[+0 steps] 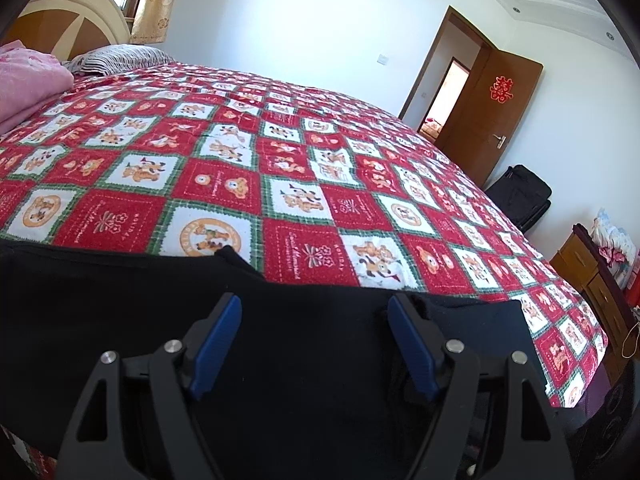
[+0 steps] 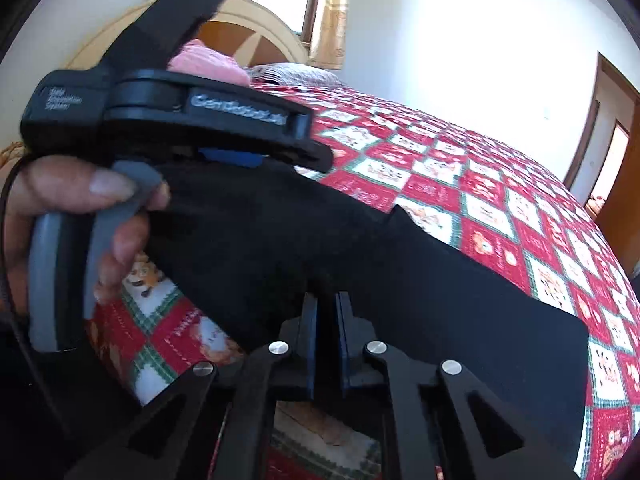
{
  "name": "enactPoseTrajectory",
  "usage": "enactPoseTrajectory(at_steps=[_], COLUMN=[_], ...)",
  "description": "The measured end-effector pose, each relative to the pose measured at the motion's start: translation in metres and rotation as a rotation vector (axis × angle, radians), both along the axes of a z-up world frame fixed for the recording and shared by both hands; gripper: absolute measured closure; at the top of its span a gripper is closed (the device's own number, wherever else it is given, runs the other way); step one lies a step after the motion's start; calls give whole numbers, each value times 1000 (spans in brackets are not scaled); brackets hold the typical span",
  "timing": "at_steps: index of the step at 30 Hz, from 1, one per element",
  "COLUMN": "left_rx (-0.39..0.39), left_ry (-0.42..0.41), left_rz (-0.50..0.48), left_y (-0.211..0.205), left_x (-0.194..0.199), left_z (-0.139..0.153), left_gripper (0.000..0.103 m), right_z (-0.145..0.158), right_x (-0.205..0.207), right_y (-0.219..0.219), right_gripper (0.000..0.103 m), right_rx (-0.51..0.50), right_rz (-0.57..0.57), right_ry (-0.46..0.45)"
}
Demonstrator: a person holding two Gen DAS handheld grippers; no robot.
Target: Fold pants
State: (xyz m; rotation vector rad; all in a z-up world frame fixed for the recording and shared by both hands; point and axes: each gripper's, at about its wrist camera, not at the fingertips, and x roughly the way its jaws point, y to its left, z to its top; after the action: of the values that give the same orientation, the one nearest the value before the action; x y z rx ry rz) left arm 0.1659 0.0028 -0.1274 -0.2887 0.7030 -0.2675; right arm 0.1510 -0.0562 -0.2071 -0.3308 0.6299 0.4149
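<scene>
Pants (image 2: 360, 264), black, lie along the near edge of the quilted bed (image 1: 304, 168). Right gripper (image 2: 326, 308) pinches their near hem to lift a fold; left gripper (image 1: 316, 312) hovers above them, spread wide (holding nothing), probably ready to steady the cloth.

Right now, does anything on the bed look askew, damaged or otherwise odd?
Nothing looks damaged or spilled. The black pants lie flat along the near edge of the quilt; one small flap sticks up on their far edge. The left gripper is open over them, and the right gripper is nearly shut at their edge.
</scene>
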Motion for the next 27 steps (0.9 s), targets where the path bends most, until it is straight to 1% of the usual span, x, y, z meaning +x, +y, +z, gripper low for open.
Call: enactPoseTrajectory(at_steps=[1,2,3,5,7,8,9,10,12,13,15,16,17,18,19,20,22,23,25,27], left_rx=[5,12,18,40,66,85,116,132,155,178,271,331,347,317,297,290,301,294,241,219], left_ry=[0,-1,-1,-4,-7,-15,-24,-27,-8,4,25,36,51,61,69,71,48,45,37,30], left_rz=[-8,-19,-25,-49,-69,-85,-101,-112,-144,-151,-129,-89,-62,-43,-36,-35,-38,-42,-60,-69], left_y=[-2,-5,-7,-16,-26,-33,-43,-48,-60,-66,-73,-73,-69,-61,-58,-56,-58,-59,-55,-54], left_x=[0,0,0,0,1,1,2,4,8,11,19,24,30,33,34,34,28,25,16,7], left_z=[0,0,0,0,3,5,7,7,4,1,-8,-16,-22,-25,-25,-25,-21,-20,-15,-10], left_gripper=[24,24,24,24,24,22,17,16,15,15,14,13,3,0,0,0,0,0,0,0], right_z=[-7,-14,-14,-12,-6,-4,-1,-1,-1,0,2,2,3,3,3,3,3,1,8,21], right_x=[2,2,-1,-5,-11,-16,-23,-24,-27,-28,-27,-26,-25,-24,-23,-23,-22,-15,-13,-9], right_y=[3,4,4,5,2,-2,-7,-11,-25,-34,-45,-49,-53,-55,-58,-60,-62,-67,-75,-91], right_gripper=[94,94,94,93,86,77,65,61,60,60,60,60,60,60,60,59,59,59,59,59], right_rx=[-27,-50,-56,-78,-89,-83,-72,-64,-29,7,42,51,57,62,72,79,84,80,78,108], right_rz=[9,17,28,37,54,64,63,56,35,24,2,-8,-18,-25,-31,-34,-41,-47,-71,-115], right_ry=[21,22,1,8,18,21,24,29,51,67,75,75,74,74,78,80,82,77,48,21])
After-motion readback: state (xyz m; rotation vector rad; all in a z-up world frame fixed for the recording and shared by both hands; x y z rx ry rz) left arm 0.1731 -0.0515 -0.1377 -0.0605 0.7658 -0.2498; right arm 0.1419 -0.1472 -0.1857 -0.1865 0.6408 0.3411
